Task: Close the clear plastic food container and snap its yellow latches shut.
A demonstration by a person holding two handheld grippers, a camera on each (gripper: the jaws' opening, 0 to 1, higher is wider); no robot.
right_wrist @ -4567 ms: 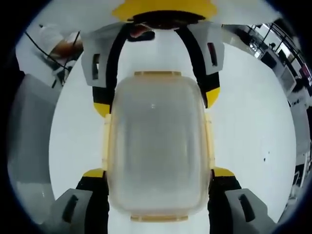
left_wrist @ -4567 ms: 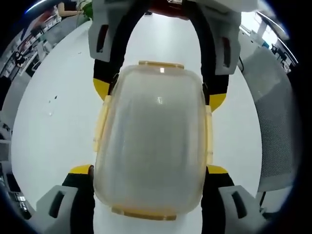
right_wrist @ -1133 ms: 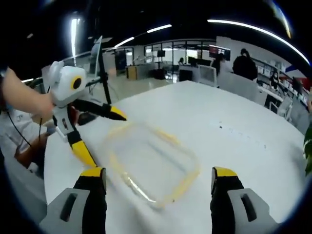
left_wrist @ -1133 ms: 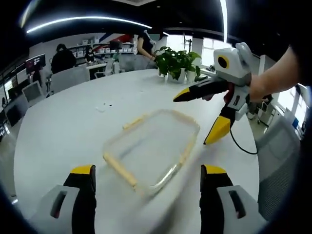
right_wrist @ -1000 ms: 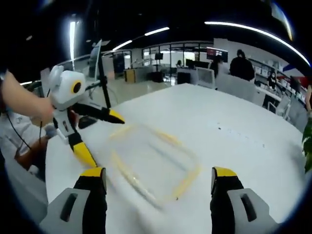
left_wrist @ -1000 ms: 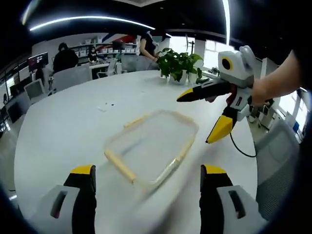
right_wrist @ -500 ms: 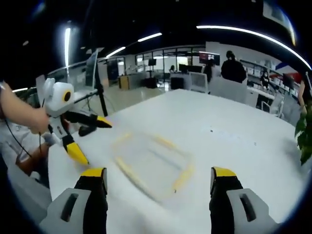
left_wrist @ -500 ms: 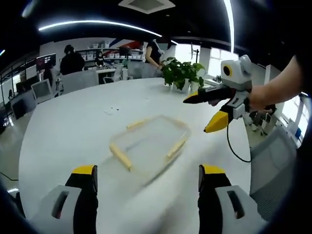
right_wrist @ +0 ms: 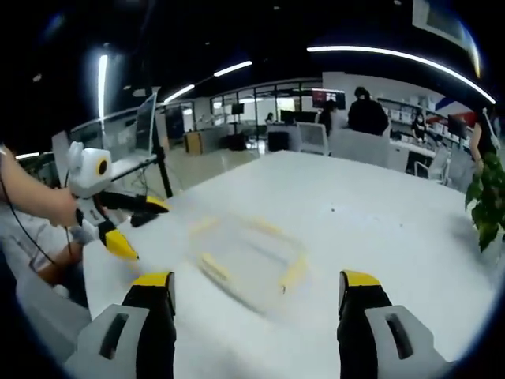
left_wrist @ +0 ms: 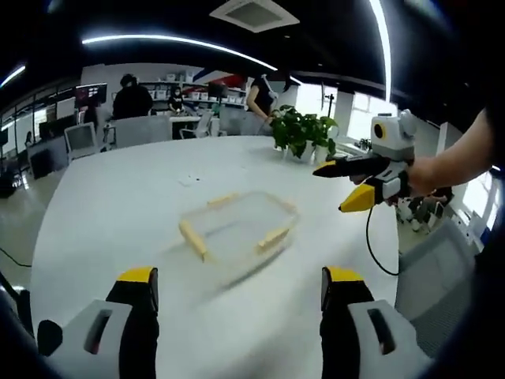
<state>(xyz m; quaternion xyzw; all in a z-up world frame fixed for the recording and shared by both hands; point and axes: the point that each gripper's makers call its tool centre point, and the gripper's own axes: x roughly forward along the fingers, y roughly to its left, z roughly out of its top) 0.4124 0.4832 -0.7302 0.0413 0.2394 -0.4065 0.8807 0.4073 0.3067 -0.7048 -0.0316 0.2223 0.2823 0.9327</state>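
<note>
The clear food container (left_wrist: pixel 237 229) sat lidded mid-bench (left_wrist: pixel 118 197), its yellow latches (left_wrist: pixel 192 238) apparently down. I held both grippers well clear of it, left (left_wrist: pixel 237 316) and right (right_wrist: pixel 256 320), fingers spread; the job looked done.

Both grippers have lifted well back from the container (left_wrist: pixel 237 230), which a few seconds ago sat right between their jaws; the left gripper (left_wrist: pixel 237 286) and right gripper (right_wrist: pixel 251 290) now hang apart above the counter (left_wrist: pixel 110 205), jaws wide
</note>
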